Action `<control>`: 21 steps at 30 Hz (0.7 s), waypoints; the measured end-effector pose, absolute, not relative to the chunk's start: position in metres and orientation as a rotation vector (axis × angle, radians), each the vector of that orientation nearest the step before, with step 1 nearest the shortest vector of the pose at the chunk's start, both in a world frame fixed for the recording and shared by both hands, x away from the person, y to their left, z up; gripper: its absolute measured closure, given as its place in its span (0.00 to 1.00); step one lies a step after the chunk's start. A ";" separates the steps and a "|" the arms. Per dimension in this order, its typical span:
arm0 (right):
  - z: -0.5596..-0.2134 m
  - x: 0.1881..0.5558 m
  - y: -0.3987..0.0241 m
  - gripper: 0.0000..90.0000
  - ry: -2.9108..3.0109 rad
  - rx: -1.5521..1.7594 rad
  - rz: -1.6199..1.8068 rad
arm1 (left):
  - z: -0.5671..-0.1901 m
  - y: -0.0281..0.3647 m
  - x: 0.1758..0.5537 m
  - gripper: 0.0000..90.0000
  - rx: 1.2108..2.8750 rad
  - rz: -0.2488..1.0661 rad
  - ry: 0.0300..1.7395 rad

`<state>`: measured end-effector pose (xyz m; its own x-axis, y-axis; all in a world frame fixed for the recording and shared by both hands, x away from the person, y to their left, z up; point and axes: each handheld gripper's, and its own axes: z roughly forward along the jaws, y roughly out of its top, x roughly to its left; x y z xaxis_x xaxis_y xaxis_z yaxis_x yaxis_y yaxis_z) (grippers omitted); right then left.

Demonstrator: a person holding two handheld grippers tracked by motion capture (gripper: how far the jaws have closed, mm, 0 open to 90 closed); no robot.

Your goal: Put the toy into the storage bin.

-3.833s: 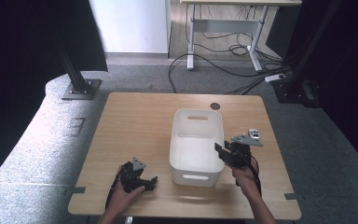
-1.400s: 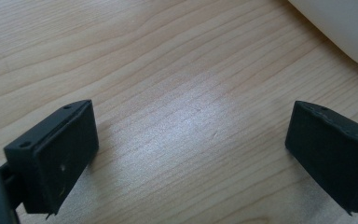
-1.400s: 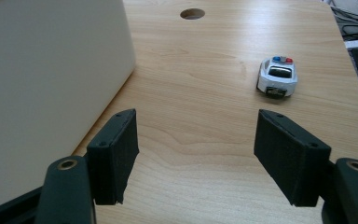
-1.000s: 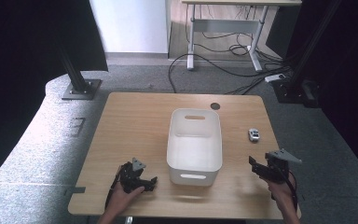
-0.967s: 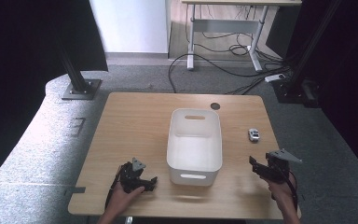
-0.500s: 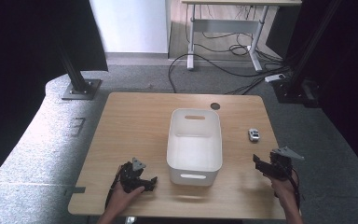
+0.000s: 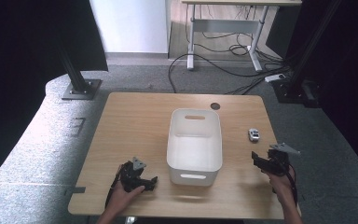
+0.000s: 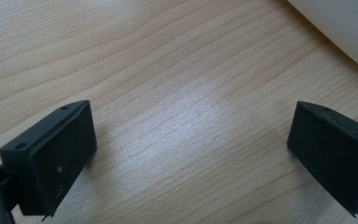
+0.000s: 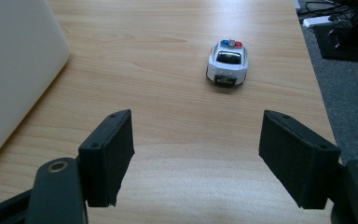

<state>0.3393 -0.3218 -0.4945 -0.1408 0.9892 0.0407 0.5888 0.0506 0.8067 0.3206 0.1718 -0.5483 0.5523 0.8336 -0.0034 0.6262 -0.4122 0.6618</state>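
One toy police car (image 9: 228,62) stands on the wooden table (image 7: 135,126), ahead of the right gripper (image 9: 196,156), whose jaws gape wide with nothing between them. One white plastic bin (image 7: 195,140) sits mid-table, cut off at the frame edge in both gripper views. The left gripper (image 8: 191,154) is also wide and empty, resting low beside the bin.

Bare bench (image 7: 135,126) lies open between the right gripper (image 9: 196,154) and the toy police car (image 9: 228,62), with nothing standing in that lane. The white bin (image 7: 195,140) blocks the middle of the bench, walling off the car's side from the left gripper (image 7: 144,179). Broad free wood stretches left of the bin.
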 end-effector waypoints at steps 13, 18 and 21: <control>-0.474 0.357 -0.320 0.30 1.739 1.594 0.976 | -0.548 0.171 0.323 0.01 2.176 0.435 1.165; -0.469 0.366 -0.322 0.31 1.716 1.613 0.970 | -0.548 0.171 0.323 0.01 2.175 0.435 1.166; -0.468 0.372 -0.321 0.32 1.718 1.617 0.956 | -0.548 0.170 0.323 0.01 2.173 0.438 1.170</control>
